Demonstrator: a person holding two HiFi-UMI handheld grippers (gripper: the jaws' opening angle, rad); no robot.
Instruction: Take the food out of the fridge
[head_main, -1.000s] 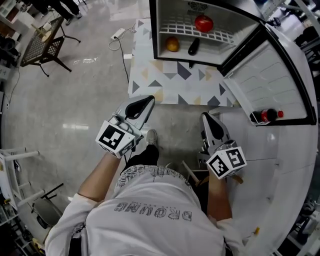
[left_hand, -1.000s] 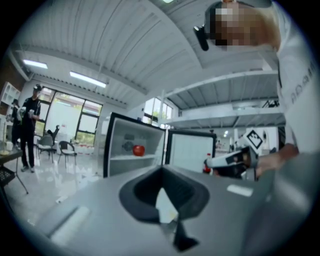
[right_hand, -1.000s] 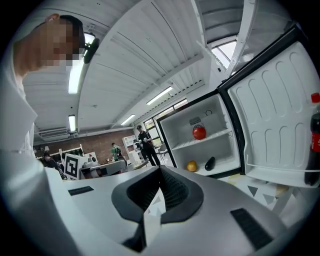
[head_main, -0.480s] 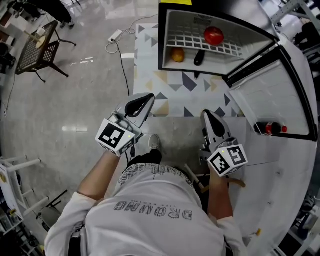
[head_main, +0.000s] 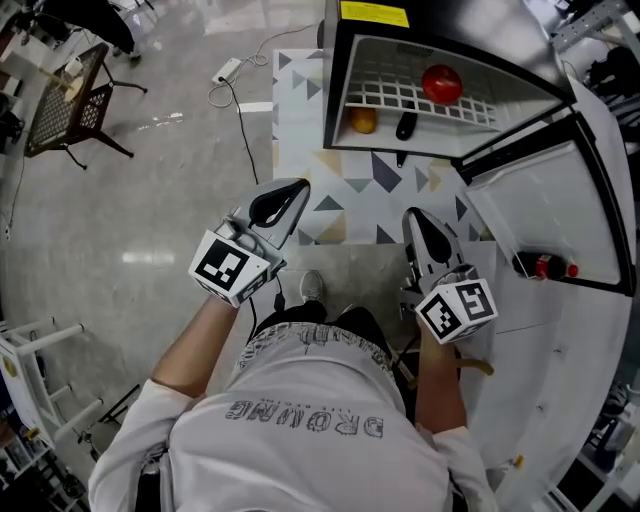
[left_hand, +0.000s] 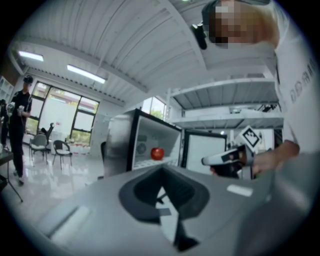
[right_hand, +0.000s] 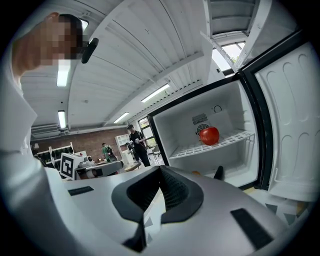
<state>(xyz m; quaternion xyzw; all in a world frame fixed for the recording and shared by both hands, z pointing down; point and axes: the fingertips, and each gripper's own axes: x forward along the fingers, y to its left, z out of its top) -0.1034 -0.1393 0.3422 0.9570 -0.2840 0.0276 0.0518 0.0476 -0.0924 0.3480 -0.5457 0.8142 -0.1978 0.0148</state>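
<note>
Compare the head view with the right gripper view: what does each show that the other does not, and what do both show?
Only the head view shows the red-capped bottle in the fridge door's shelf, the power strip on the floor and the black chair. Only the right gripper view shows the people standing in the background and the ceiling strip lights. Both show the open fridge with the red round fruit on its wire shelf.

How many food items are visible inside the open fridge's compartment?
3: a red fruit on the wire shelf, an orange fruit below it, a dark item beside that. More may be hidden. A bottle sits in the door.
</note>
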